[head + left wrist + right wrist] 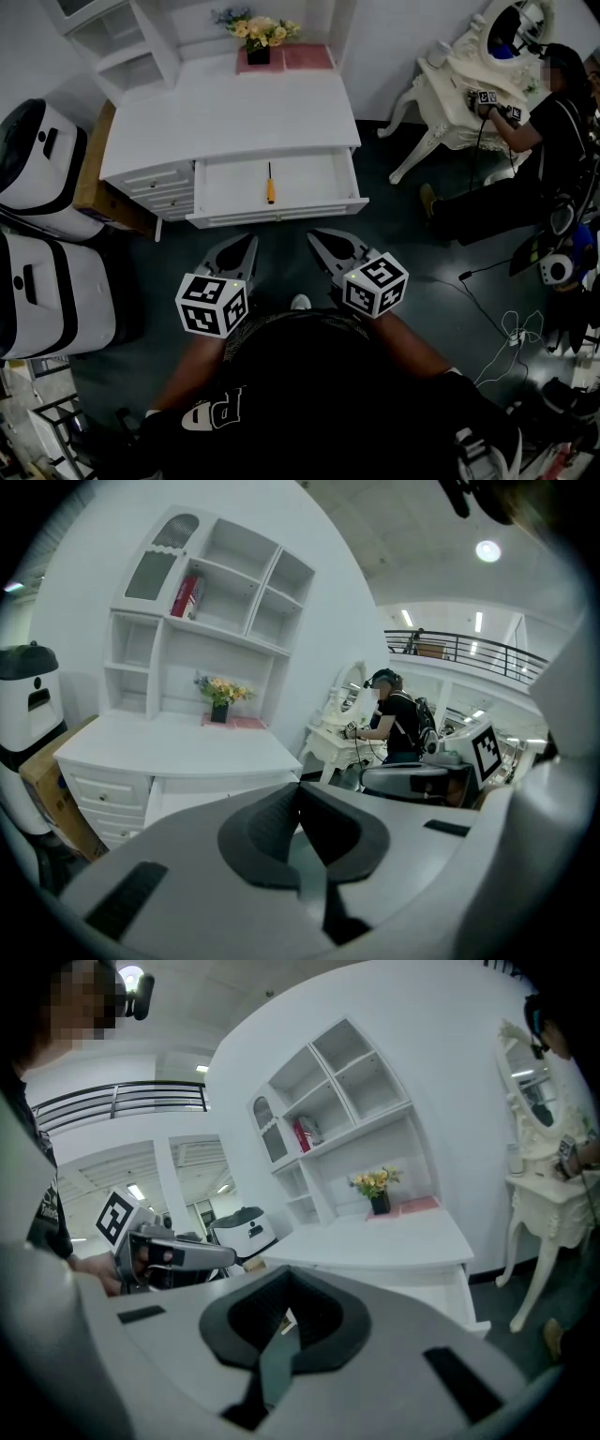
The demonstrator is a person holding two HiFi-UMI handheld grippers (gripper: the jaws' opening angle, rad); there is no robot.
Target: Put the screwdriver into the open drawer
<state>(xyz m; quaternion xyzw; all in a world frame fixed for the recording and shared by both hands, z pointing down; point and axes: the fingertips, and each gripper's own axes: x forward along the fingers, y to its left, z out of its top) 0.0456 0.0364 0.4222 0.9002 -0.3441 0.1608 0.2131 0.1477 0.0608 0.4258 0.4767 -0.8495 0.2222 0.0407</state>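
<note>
Seen from the head view, the screwdriver lies inside the open drawer of the white desk, with its orange handle toward the front. The left gripper and right gripper hover near the drawer front, clear of it. In the left gripper view the jaws are pressed together, empty. In the right gripper view they are likewise closed on nothing.

The white desk carries a flower pot and pink mat; its open drawer, a screwdriver.
</note>
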